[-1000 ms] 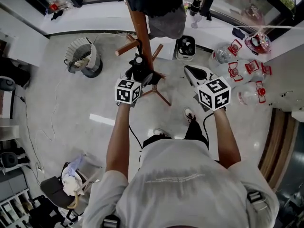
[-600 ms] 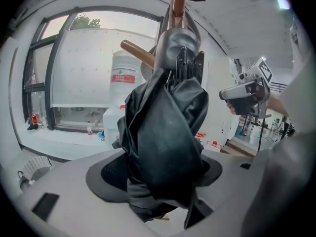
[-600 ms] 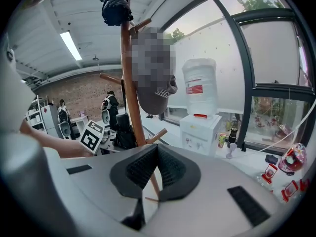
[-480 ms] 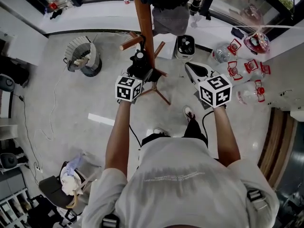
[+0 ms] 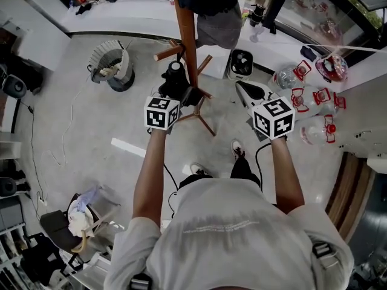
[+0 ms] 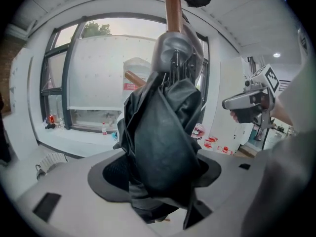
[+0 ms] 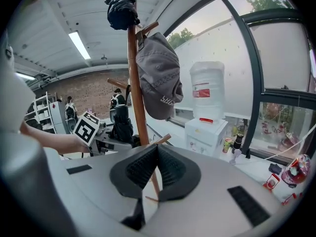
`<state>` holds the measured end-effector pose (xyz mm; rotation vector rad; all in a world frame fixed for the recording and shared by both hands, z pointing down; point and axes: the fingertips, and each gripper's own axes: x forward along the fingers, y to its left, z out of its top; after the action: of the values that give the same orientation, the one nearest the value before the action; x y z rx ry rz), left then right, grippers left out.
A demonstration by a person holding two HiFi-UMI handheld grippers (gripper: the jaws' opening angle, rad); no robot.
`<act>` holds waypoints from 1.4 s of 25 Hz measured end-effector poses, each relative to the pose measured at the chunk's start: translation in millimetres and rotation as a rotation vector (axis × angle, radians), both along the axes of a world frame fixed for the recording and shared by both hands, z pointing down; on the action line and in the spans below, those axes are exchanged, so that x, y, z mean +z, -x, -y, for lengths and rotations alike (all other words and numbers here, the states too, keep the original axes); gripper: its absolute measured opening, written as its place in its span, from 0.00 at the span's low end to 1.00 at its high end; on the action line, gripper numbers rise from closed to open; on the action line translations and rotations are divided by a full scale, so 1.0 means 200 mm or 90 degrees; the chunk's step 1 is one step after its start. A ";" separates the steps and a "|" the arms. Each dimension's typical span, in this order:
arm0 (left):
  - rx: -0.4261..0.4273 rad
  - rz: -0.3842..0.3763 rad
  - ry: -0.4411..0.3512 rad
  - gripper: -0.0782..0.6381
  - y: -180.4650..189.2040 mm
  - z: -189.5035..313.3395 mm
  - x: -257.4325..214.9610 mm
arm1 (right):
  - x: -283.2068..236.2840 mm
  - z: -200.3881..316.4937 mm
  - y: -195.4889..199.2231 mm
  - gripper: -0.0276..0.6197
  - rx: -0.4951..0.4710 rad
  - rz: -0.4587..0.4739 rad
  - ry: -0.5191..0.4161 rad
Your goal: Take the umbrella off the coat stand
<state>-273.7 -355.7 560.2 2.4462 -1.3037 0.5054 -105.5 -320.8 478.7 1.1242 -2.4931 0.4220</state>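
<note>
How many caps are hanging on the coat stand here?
1: a grey cap on an upper peg of the coat stand, beside the pole. A black bundle at the top could hide another.

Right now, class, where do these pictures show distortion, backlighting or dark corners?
Left gripper view: the bright window backlights the umbrella, leaving it nearly black. Right gripper view: fisheye bends the window frame; corners black. Head view: evenly lit, sharp.

I stand in an office-like workspace: a water dispenser (image 7: 206, 132), spare water jugs (image 5: 314, 125), a wastebasket (image 5: 113, 68), tall windows (image 7: 212, 38), a brick wall (image 7: 96, 92).
</note>
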 end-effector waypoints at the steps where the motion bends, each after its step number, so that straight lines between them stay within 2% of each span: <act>1: -0.013 -0.004 0.001 0.54 0.01 -0.01 -0.01 | -0.01 0.01 -0.01 0.08 -0.005 0.001 -0.001; 6: -0.075 -0.021 -0.015 0.54 0.07 -0.05 -0.10 | -0.05 0.04 -0.02 0.08 -0.044 -0.001 -0.004; 18: -0.183 -0.003 -0.087 0.54 0.13 -0.18 -0.46 | -0.23 0.14 0.13 0.08 -0.175 0.039 -0.046; 27: -0.287 0.023 -0.107 0.54 0.23 -0.37 -0.58 | -0.34 0.13 0.29 0.08 -0.294 0.067 -0.084; 35: -0.375 0.035 -0.118 0.54 0.24 -0.57 -0.64 | -0.44 0.11 0.37 0.08 -0.372 0.120 -0.119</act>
<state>-321.1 -242.4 432.1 2.0331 -2.0635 0.3027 -179.1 -342.2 390.7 0.3777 -2.9116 0.1307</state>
